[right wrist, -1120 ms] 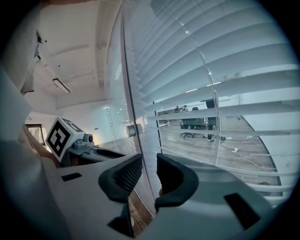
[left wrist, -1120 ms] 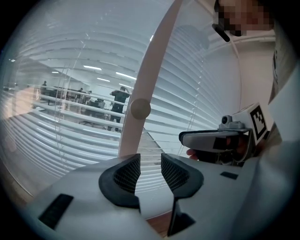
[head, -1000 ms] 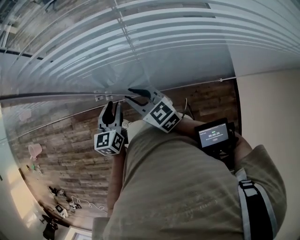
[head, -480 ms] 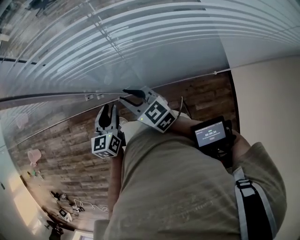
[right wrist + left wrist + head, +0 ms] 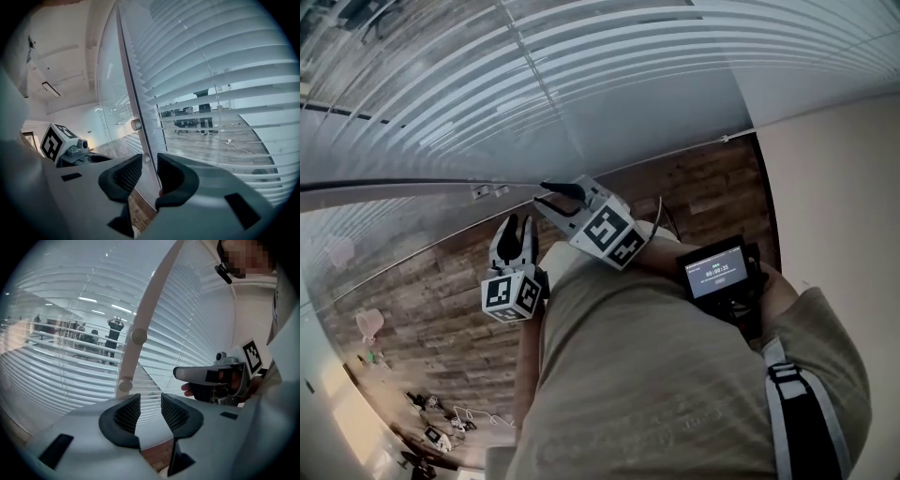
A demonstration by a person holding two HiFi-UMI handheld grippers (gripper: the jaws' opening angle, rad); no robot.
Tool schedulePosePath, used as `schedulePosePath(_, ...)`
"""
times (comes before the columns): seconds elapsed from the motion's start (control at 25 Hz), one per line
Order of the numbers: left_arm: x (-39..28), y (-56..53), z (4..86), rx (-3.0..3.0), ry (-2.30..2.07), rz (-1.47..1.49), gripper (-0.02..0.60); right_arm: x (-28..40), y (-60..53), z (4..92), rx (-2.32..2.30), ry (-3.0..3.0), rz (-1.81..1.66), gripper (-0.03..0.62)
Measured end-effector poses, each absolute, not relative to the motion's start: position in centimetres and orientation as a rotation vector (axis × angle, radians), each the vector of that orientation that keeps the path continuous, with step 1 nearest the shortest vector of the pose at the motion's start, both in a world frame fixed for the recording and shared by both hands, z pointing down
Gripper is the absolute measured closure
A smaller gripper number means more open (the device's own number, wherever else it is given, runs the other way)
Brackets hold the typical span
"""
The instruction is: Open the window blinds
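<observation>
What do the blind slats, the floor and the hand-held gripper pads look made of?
Blind slats: likely painted aluminium or plastic, judging by the thin white strips with a soft satin sheen.
Floor: wood or wood-look laminate. It shows brown planks with visible grain and a matte finish.
Pads of the left hand-held gripper: probably rubber, since they are dark and matte with a fine gridded texture.

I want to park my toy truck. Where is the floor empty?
The wooden floor is bare left of the left claw, below the blinds, and again between the right claw and the beige wall. Far lower left, cables and clutter crowd it.
</observation>
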State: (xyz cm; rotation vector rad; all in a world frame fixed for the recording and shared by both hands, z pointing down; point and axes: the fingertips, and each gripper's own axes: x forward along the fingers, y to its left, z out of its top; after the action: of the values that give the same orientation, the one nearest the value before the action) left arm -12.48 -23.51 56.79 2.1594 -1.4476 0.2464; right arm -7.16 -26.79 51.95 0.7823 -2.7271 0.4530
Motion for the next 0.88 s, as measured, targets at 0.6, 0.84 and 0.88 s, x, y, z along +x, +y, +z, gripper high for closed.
schedulePosePath(0.6, -30.7, -13.1, 56.4, 2.175, -1.411, 0.205, 0.549, -23.7, -15.5, 51.5, 0.905, -2.652, 0.416, 0.505)
schedulePosePath(0.84, -30.6, -14.1, 56.5, 2.187, -1.422, 0.233, 0.565, -23.2, -16.2, 51.4, 0.935, -2.641, 0.394, 0.505)
schedulePosePath(0.88, -30.6, -14.3, 56.6, 2.185, -1.424, 0.237, 0.565, -23.0, -16.4, 51.4, 0.942, -2.640, 0.400, 0.505)
